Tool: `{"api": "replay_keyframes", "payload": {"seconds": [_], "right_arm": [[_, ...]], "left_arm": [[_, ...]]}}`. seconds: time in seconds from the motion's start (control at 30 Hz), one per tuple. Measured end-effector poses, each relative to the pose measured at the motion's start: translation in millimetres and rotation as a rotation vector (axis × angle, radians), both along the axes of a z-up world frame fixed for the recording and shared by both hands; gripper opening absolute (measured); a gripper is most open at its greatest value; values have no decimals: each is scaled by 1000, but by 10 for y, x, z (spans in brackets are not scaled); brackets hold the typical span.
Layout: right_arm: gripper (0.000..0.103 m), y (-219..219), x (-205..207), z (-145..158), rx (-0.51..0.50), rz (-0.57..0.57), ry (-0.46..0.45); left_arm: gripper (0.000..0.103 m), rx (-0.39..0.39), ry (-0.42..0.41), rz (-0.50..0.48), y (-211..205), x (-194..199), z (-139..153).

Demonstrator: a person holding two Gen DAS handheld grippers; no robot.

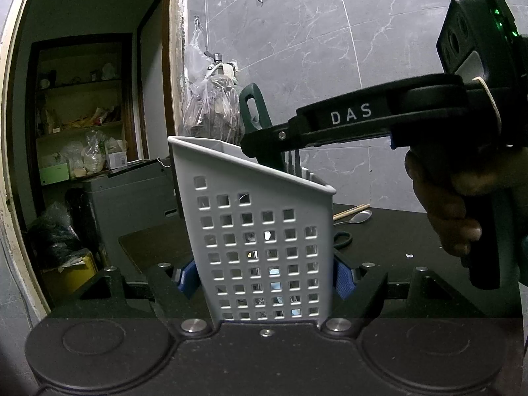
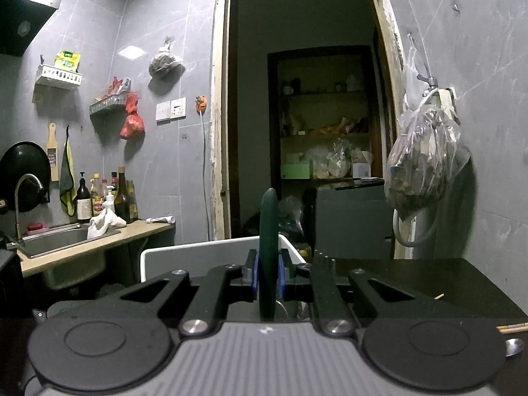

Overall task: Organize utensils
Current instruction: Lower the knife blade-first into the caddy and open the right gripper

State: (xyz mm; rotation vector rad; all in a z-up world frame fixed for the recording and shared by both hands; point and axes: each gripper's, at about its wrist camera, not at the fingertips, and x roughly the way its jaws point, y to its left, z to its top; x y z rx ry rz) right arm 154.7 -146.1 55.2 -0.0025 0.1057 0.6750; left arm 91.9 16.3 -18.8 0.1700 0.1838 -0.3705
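Utensils concern us here: we see a dark green plastic-handled utensil (image 2: 268, 250) standing upright, its handle top rising above the rim of a light grey perforated plastic caddy (image 1: 264, 237) on the black desk (image 1: 396, 250). Our right tool (image 2: 268, 280) pinches that green handle between its blue pads, over the caddy's opening. Our left tool (image 1: 264, 277) grips the caddy's lower walls, one blue pad (image 1: 343, 277) pressed against each side. Behind the caddy on the desk lie a metal spoon (image 1: 359, 216), wooden chopsticks (image 1: 351, 211) and the black loop of a scissors handle (image 1: 343, 239), all well apart from both tools.
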Motion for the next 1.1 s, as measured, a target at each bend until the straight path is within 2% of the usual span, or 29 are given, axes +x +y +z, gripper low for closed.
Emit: {"api": "replay_keyframes", "payload": {"seconds": [0.7,0.93,1.1], "right_arm": [[15,-35,52,-54,2,-3,43],[26,-50,36,-38,11,8,35],[50,-119,-15,6,53,30,0]], "left_arm": [[78,0,0,0,1,-1,-1],[78,-1,0,0,3,-1,-3],[78,0,-1,-1,2,-1,-2]]}}
